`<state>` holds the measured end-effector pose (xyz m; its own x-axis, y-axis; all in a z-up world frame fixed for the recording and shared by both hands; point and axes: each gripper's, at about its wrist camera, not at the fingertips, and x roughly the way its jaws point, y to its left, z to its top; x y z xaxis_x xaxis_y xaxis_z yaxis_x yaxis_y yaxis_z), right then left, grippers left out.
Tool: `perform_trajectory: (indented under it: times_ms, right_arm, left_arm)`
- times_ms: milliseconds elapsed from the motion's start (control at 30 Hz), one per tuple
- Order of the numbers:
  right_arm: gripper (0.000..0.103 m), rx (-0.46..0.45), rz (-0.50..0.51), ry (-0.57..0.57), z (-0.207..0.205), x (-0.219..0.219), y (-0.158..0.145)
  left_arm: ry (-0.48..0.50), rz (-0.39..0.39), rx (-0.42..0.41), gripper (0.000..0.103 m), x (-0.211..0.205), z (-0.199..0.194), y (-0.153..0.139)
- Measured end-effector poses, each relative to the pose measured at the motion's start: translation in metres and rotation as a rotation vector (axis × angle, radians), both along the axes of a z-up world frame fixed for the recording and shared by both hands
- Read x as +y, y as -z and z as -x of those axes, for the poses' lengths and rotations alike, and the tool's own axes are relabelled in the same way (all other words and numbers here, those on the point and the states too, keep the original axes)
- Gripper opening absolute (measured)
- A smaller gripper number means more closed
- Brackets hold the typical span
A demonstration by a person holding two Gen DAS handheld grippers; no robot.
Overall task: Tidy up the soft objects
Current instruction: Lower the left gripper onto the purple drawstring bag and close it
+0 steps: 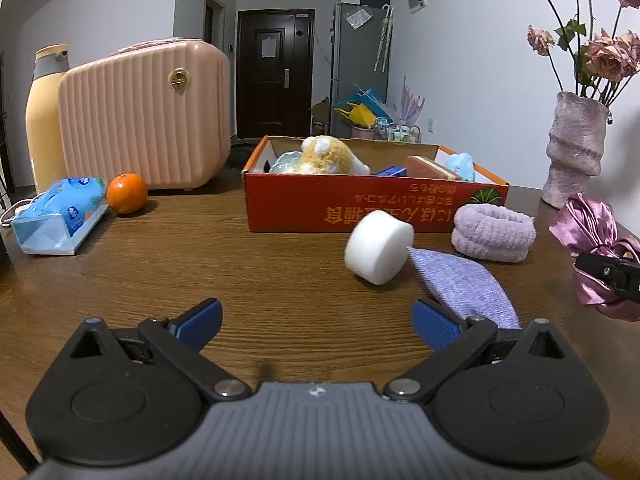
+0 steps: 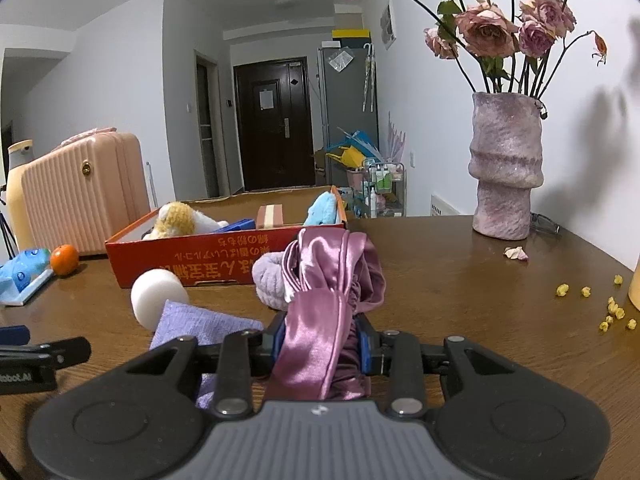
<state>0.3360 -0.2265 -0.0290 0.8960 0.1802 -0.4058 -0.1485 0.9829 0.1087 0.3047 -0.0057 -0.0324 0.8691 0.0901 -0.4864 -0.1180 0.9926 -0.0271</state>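
Note:
My right gripper (image 2: 322, 346) is shut on a shiny pink satin bonnet (image 2: 332, 280), held a little above the table; the same satin bonnet (image 1: 592, 232) shows at the right edge of the left wrist view. My left gripper (image 1: 318, 320) hangs open over bare wood, nothing between its fingers. Ahead of it lie a white foam puck (image 1: 378, 246), a lilac knit cloth (image 1: 464, 280) and a lilac fuzzy band (image 1: 494, 232). Behind them stands a red cardboard box (image 1: 360, 204) holding a yellow plush toy (image 1: 328, 156), a blue plush (image 1: 462, 164) and a sponge.
A pink ribbed case (image 1: 144, 116), a cream bottle (image 1: 44, 112), a blue tissue pack (image 1: 60, 216) and an orange (image 1: 127, 193) sit at the left. A pink vase (image 2: 506, 168) of dried roses stands at the right, with yellow crumbs (image 2: 612, 308) scattered near the table edge.

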Motion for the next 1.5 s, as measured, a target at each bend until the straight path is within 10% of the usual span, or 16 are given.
perform_trajectory:
  times_ms: [1500]
  right_arm:
    - [0.033,0.01,0.029,0.043,-0.011,-0.039,0.01]
  left_arm:
    - [0.104,-0.025,0.215,0.103,-0.096,-0.06,0.027]
